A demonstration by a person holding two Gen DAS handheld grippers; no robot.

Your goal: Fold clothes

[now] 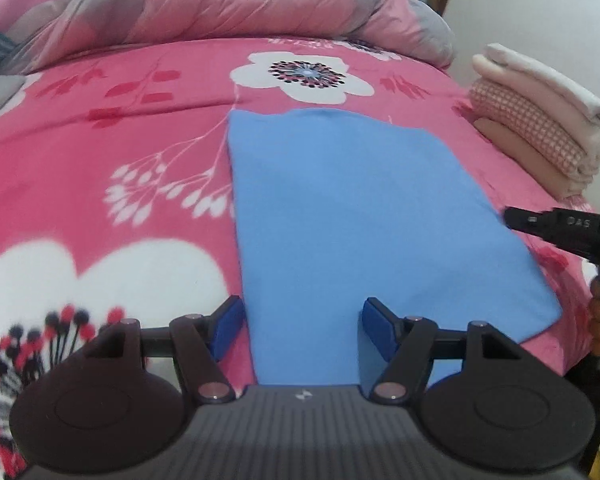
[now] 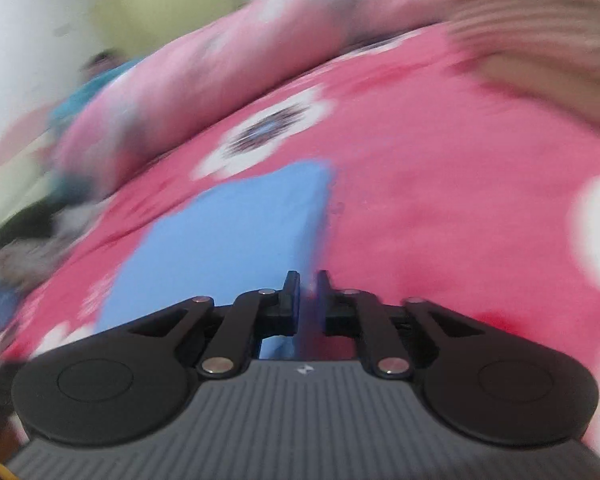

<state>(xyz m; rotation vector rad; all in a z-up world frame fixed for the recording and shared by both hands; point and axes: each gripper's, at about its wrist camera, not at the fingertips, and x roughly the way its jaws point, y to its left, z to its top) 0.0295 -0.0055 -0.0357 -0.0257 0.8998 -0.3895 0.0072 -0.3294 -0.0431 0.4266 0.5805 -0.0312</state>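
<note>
A blue garment (image 1: 340, 220), folded into a long flat panel, lies on the pink floral bed cover (image 1: 100, 152), its near end reaching the left gripper (image 1: 302, 330). That gripper's fingers (image 1: 226, 332) are spread wide: one blue pad sits just outside the garment's left edge over the bed cover, the other over the cloth itself, so the near left edge lies between them, not gripped. The right gripper (image 2: 309, 300) shows in its own blurred view with fingers (image 2: 290, 300) drawn nearly together at the garment's right edge (image 2: 316, 232); whether cloth is pinched in the narrow gap cannot be told. In the left view the right gripper's dark body (image 1: 560, 226) sits at the garment's right side. A stack of folded clothes (image 1: 540, 120) rests at the bed's far right, and a bunched pink quilt (image 1: 220, 4) lies behind.
</note>
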